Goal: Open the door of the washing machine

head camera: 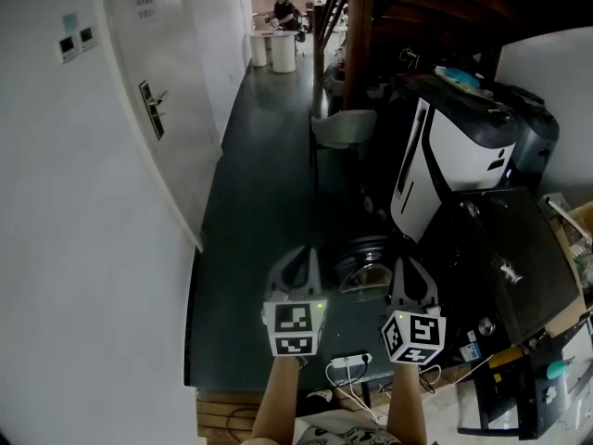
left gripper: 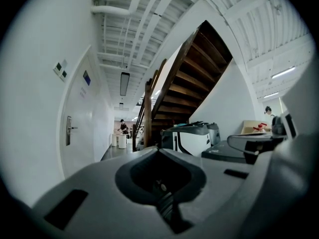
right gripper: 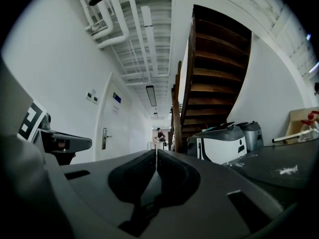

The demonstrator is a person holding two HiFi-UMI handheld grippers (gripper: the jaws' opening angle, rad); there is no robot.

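You are holding the left tool (head camera: 298, 265) with its jaws pressed together on nothing, and the right tool (head camera: 410, 276) is doing the same: its two jaws are meeting along a thin seam with nothing between them. Both are pointing level, side by side, down a dark-floored corridor. Just ahead of them, between the two tips and low on the floor, a round dark thing (head camera: 366, 256) is lying; I cannot tell what it is. Close to the right of the right tool a dark flat-topped cabinet (head camera: 505, 248) is standing. Further ahead on that side a white-and-black machine (head camera: 445, 165) is standing beside a wooden staircase (right gripper: 214, 73). Neither is showing a door or porthole that I can call the washing machine's. No view is showing it plainly, so I cannot tell where the washing machine is or whether its door is open or closed. Since the appliances are all sitting on the right, I am judging that it probably lies that way, which is putting your right tool nearer than the left. To the left of the left tool only a white wall and a room door (head camera: 153, 109) with a lever handle are showing. If a handle needs gripping, either tool is going to need its jaws parted beforehand.
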